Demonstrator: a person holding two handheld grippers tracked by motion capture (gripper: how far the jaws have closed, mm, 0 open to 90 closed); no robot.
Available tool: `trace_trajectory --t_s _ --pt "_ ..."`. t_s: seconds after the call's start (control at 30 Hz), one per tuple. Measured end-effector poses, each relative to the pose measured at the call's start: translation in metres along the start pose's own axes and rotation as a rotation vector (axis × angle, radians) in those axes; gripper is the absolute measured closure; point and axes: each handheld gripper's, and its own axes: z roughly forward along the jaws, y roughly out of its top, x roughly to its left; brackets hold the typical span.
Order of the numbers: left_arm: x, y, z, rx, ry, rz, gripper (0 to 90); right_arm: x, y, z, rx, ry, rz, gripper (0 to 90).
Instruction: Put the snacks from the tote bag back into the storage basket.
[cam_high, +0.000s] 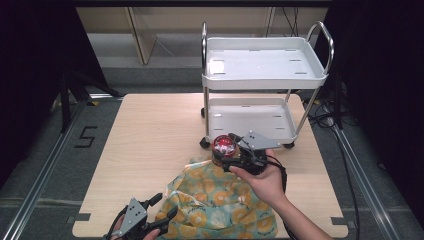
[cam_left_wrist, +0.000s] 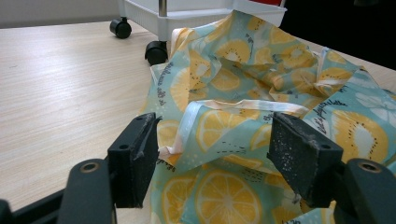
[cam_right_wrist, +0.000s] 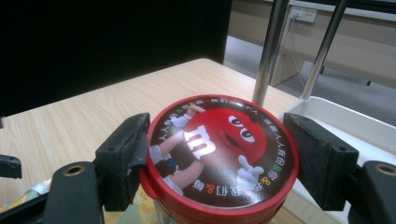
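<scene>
Clamped between the jaws of the right gripper (cam_right_wrist: 217, 154): red-lidded candy jar (cam_right_wrist: 222, 154), lifted just above the lemon-print cloth bag (cam_high: 220, 200), near the white cart (cam_high: 265, 75). Left gripper (cam_left_wrist: 217, 158) open astride the bag's pale hem. Likely unpacking; next, carry clear, set down upright.

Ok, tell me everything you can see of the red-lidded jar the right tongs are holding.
The jar is a small round container with a glossy red lid, apparently plastic, printed with a red cartoon candy character, a white "m" and a ring of coloured lettering. The body below the lid is mostly hidden. It sits upright between the pads of the right tongs, which close on the lid's rim at both sides. In the high view it is held just above the far edge of the fruit-print cloth bag, in front of the white cart.
</scene>
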Motion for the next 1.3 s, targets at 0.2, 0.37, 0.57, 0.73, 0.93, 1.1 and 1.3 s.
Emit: trace_trajectory --t_s 0.2,0.37,0.57,0.73,0.93,1.1,1.3 --pt "0.0 0.0 0.0 0.0 0.0 0.0 32.6 -0.003 0.0 0.002 -0.004 -0.007 0.009 27.0" --pt "0.0 0.0 0.0 0.0 -0.001 0.0 32.6 -0.003 0.0 0.004 -0.012 -0.009 0.035 27.0" --pt "0.0 0.0 0.0 0.0 -0.001 0.001 32.6 -0.006 0.004 0.007 -0.014 -0.018 -0.001 27.0" --pt "0.001 0.0 0.001 -0.015 -0.014 0.005 32.6 -0.006 0.005 0.008 -0.016 -0.012 0.009 27.0" --pt "0.0 0.0 0.0 0.0 -0.002 0.001 32.6 -0.009 0.008 0.008 -0.015 -0.022 -0.005 27.0" --pt "0.0 0.0 0.0 -0.001 -0.002 0.0 32.6 -0.009 0.009 0.007 -0.011 -0.027 0.005 27.0" --pt "0.0 0.0 0.0 -0.007 -0.006 -0.001 32.6 -0.01 0.01 0.008 -0.009 -0.03 0.0 27.0"
